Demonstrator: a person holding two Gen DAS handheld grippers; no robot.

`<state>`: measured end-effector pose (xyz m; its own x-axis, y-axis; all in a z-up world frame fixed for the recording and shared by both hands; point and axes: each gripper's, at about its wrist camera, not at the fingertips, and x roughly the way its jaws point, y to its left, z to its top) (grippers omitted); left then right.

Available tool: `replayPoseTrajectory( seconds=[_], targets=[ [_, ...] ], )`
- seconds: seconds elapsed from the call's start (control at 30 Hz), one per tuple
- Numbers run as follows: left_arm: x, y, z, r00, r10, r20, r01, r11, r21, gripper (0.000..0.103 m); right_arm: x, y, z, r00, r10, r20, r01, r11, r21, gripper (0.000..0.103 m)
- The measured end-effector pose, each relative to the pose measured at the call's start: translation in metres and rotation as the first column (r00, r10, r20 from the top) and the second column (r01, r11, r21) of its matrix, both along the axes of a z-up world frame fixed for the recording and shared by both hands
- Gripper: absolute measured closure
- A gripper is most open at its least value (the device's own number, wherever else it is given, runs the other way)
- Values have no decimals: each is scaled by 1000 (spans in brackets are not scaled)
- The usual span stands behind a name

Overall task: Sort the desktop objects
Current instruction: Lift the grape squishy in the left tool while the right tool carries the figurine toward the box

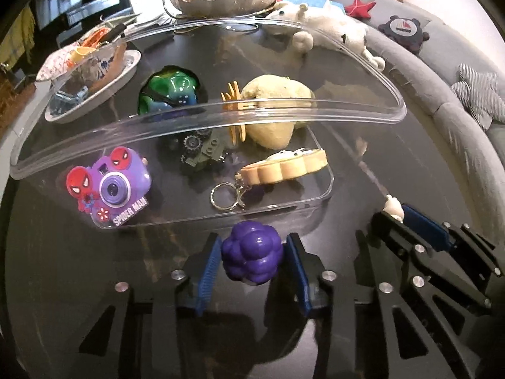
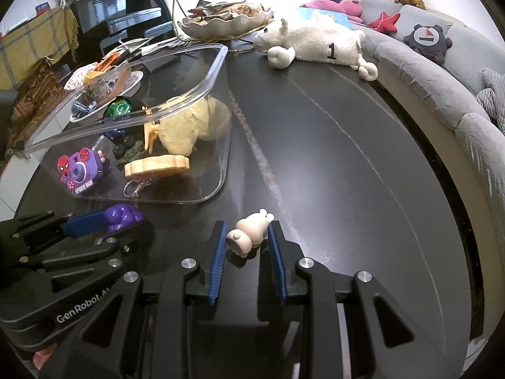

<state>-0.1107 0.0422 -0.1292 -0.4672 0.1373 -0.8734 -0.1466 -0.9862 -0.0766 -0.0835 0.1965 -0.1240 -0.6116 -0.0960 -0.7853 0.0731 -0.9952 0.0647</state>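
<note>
Both tools are working on the near side of the dark surface (image 2: pixel 331 158), just short of the clear plastic bin (image 1: pixel 318 202), and each is closing in on one loose toy. The left tool (image 1: pixel 251 260) is straddling the purple grape toy (image 1: pixel 251 257); its blue pads are sitting just beside the toy on both sides, and I cannot tell whether they are already pressing it. The right tool (image 2: pixel 247 237) is bracketing the cream figurine (image 2: pixel 247 233), which is lying tilted on the surface; whether that grip is clenched is also unclear.

The step in hand looks like picking up the last two stray items. The next move is probably calling for firm closure, a lift over the bin's near wall, and a drop inside.

Already lying in the bin are five things: one Spider-Man toy camera (image 1: pixel 110 186), one green ball (image 1: pixel 169 93), one wheeled brick vehicle (image 1: pixel 202 150), one yellow plush (image 1: pixel 274 110) and one biscuit-shaped keychain (image 1: pixel 284 167).
</note>
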Motion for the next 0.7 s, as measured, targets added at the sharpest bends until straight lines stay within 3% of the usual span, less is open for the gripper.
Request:
replayPoseTrajectory(
  seconds=[0.7],
  targets=[
    [10,0,4,1000,-1,-32,0,1000,-29,65,3,-6,3,1000,10,-17,-10,1000,1,79]
  ],
)
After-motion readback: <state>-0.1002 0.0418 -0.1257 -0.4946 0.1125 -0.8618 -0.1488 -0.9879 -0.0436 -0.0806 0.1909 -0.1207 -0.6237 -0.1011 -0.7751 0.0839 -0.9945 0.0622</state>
